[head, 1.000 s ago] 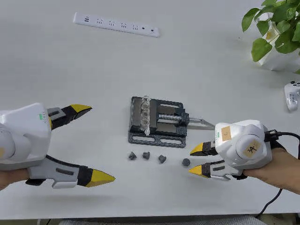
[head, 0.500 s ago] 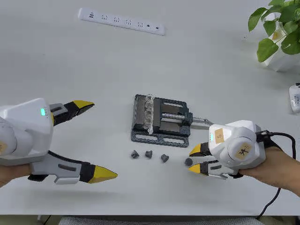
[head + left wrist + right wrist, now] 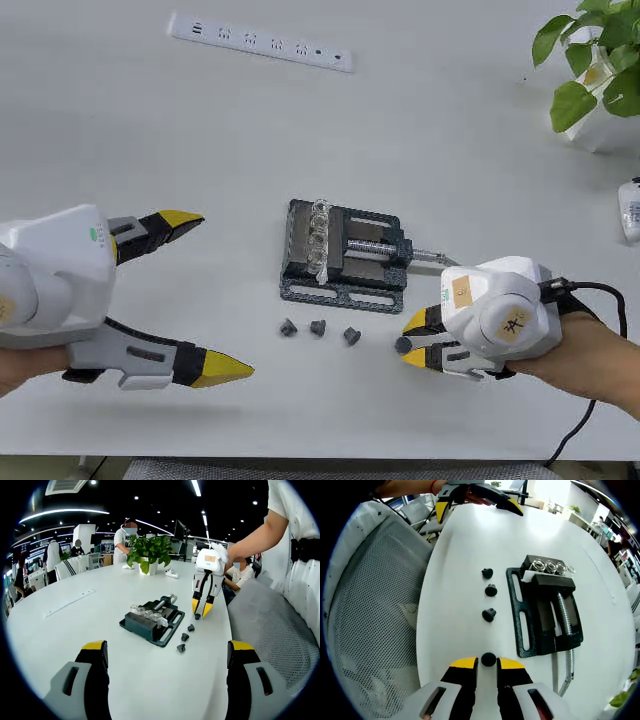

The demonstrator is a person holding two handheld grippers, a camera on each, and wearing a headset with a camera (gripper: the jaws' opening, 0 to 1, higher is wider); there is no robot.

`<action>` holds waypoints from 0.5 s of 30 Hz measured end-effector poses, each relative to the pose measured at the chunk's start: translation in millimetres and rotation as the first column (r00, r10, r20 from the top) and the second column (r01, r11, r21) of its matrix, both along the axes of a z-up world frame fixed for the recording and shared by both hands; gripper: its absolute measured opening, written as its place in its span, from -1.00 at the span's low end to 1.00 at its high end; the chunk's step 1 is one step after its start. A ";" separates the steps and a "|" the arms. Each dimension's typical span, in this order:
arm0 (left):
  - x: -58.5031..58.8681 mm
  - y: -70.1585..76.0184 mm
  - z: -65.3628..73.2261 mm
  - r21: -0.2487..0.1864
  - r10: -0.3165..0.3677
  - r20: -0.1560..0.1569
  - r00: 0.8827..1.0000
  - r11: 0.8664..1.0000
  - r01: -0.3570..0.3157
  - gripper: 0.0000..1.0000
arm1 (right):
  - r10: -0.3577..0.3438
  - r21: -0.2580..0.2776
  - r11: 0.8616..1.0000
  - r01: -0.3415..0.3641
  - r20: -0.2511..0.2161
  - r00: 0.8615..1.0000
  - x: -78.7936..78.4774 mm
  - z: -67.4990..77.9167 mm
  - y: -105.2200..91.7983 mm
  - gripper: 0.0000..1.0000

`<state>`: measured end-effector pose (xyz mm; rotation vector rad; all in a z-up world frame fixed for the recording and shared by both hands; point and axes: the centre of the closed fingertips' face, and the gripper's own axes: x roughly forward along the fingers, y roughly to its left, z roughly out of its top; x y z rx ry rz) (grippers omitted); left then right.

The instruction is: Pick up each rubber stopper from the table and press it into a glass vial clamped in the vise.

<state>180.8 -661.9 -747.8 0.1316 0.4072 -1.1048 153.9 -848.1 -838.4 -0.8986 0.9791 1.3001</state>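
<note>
Rubber stopper [image 3: 488,659], on the desk near the vise's [image 3: 345,255] screw end, sits between the right gripper's [image 3: 413,340] narrowly parted jaws (no clamp evident). Left gripper [image 3: 220,293] gapes wide. Step: pickup; next calls for closing, then lifting.

Your L gripper [image 3: 220,294] & R gripper [image 3: 410,342] had white shells, black jaws w/ yellow tips. R one bore two tan stickers [image 3: 461,292] w/ handwritten marks, plus black cable [image 3: 600,290]. You wore a white short-sleeved top [image 3: 292,510].

Dark grey rubber stoppers [image 3: 318,327], black vise [image 3: 345,275], white table [image 3: 200,130], yellow-tipped right gripper [image 3: 410,340].
</note>
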 end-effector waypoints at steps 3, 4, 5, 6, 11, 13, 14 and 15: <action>0.2 -0.5 0.4 -0.002 0.001 0.001 1.000 1.000 -0.001 0.98 | 0.003 -0.004 1.000 -0.003 0.000 1.000 0.3 0.2 -0.2 -0.79; 0.2 -0.7 0.6 -0.003 0.001 0.001 1.000 1.000 -0.001 0.98 | 0.004 -0.006 1.000 -0.004 -0.001 1.000 0.4 0.4 -0.1 -0.79; 0.2 -0.8 0.7 -0.004 0.001 0.001 1.000 1.000 -0.001 0.98 | 0.006 -0.006 1.000 -0.006 0.000 1.000 0.5 0.5 0.0 -0.80; 0.3 -0.8 0.7 -0.004 0.002 0.001 1.000 1.000 -0.002 0.98 | 0.007 -0.007 1.000 -0.007 -0.001 1.000 0.6 0.3 -0.1 -0.80; 0.1 -0.3 0.0 -0.004 0.002 -0.001 1.000 1.000 -0.002 0.98 | 0.014 -0.012 1.000 -0.014 0.002 1.000 1.9 0.5 -0.6 -0.80; 0.1 -0.3 0.3 -0.005 0.003 -0.001 1.000 1.000 -0.003 0.98 | 0.017 -0.018 1.000 -0.017 0.004 1.000 2.9 -0.2 -1.6 -0.81; 0.0 -0.4 0.5 -0.006 0.003 -0.001 1.000 1.000 -0.003 0.98 | 0.018 -0.019 1.000 -0.018 0.004 1.000 3.0 -0.3 -1.8 -0.80; 0.0 -0.4 0.7 -0.007 0.003 -0.001 1.000 1.000 -0.003 0.98 | 0.018 -0.020 1.000 -0.018 0.002 1.000 2.8 -0.5 -1.9 -0.81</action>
